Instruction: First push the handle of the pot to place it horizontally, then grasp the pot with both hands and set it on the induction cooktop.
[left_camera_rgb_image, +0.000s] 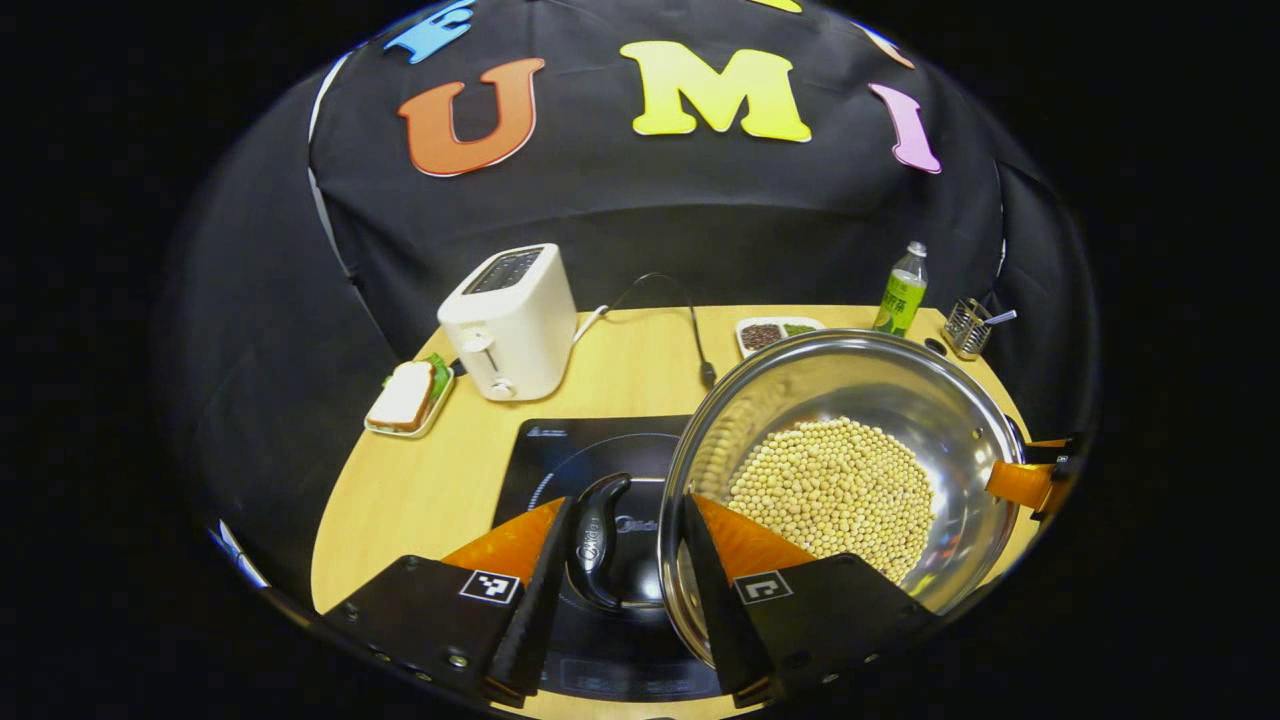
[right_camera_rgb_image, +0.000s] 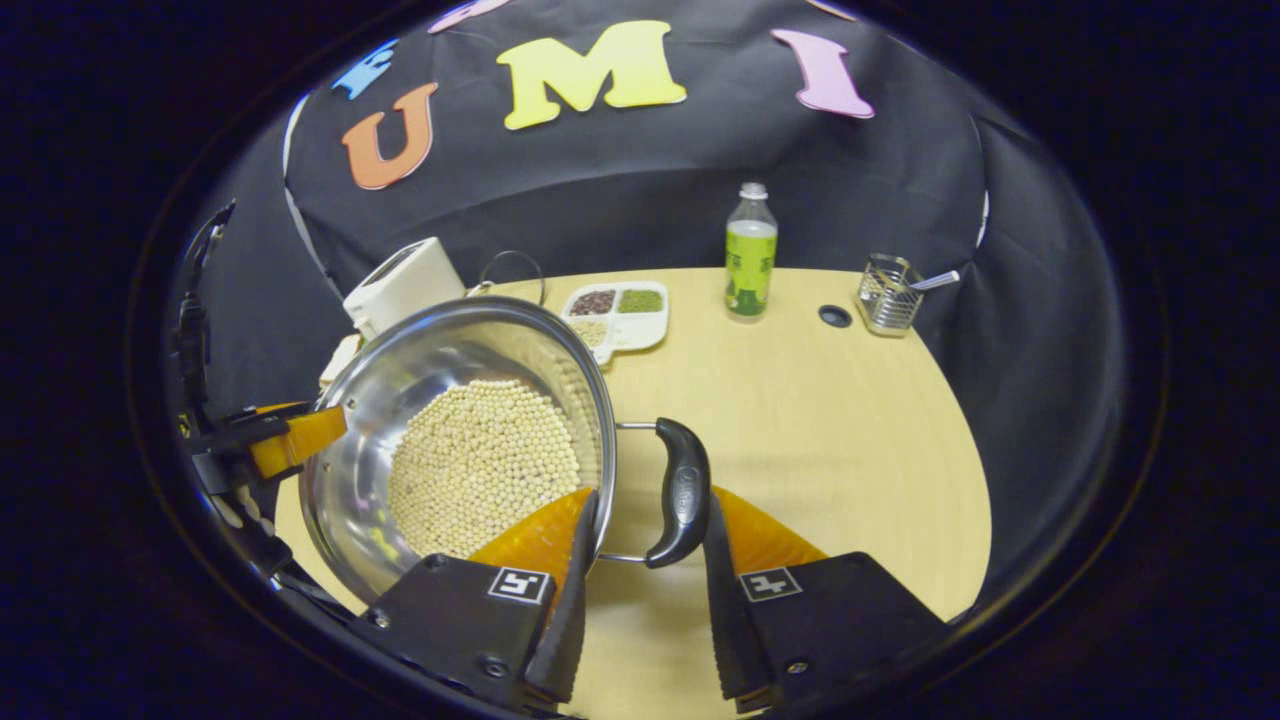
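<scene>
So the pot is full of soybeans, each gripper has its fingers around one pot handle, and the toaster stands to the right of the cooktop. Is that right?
Not quite. In the left gripper view the toaster stands behind and to the left of the cooktop, not to its right. The rest holds: the pot carries soybeans, with the left gripper and the right gripper each at a handle.

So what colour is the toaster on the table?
The toaster is white or cream; it shows best in the left gripper view.
</scene>
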